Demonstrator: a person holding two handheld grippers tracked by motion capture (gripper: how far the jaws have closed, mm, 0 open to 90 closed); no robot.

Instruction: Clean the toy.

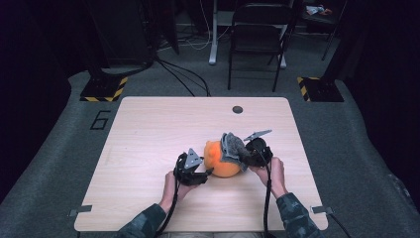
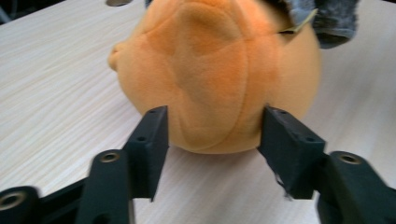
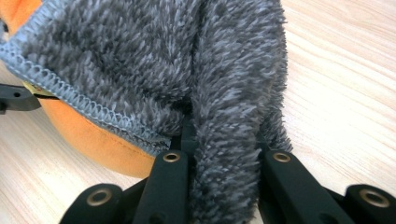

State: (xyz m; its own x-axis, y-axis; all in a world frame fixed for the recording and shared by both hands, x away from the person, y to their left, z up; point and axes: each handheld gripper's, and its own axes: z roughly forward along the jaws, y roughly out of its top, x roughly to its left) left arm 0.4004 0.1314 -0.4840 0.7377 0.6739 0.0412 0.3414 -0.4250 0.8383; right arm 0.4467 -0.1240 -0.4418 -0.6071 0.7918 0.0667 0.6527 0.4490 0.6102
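Note:
An orange plush ball [image 1: 220, 161] rests on the pale wooden table [image 1: 148, 129], with a fuzzy grey cloth [image 1: 233, 148] draped over its right top. My left gripper [image 1: 205, 173] comes at the plush from the left. In the left gripper view its jaws stand apart on either side of the plush's [image 2: 215, 70] lower part, flanking it without squeezing it. My right gripper [image 1: 245, 157] is at the plush's right side. In the right gripper view it [image 3: 224, 154] is shut on a fold of the grey cloth [image 3: 187, 60], with the orange plush [image 3: 93, 135] underneath.
A dark round grommet [image 1: 237, 109] sits near the table's far edge. Beyond the table stand a folding chair [image 1: 257, 29] and two stand bases with yellow-black stripes [image 1: 104, 89]. Bare tabletop lies to the left and far side of the plush.

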